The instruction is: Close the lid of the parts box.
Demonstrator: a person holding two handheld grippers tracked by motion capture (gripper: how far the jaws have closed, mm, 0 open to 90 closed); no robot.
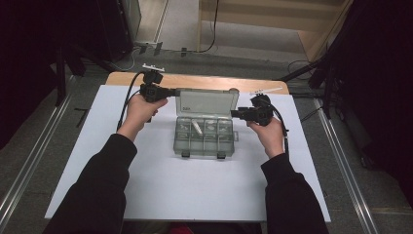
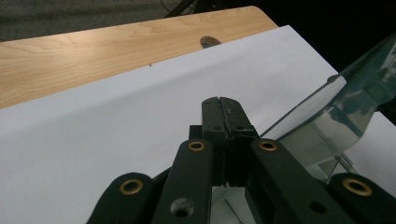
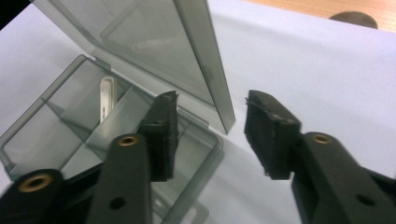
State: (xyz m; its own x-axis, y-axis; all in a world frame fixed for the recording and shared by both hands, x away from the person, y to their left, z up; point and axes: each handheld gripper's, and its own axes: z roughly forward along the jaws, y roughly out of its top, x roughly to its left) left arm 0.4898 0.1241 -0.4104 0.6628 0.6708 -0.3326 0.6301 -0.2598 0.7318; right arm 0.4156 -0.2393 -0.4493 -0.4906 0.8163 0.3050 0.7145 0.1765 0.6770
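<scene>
A clear compartment box (image 1: 203,135) sits mid-bench on a white sheet (image 1: 160,185), its lid (image 1: 206,102) standing upright. The left gripper (image 2: 220,105), jaws pressed together on nothing, rests beside the lid's left edge. The right gripper (image 3: 212,126) straddles the lid's right edge, jaws apart, not touching it.

High view looks down; both gripper views closely share the box lid (image 3: 187,51).

Upright box lid (image 1: 207,101) between both grippers (bare white sheet (image 1: 195,185) all around).
</scene>
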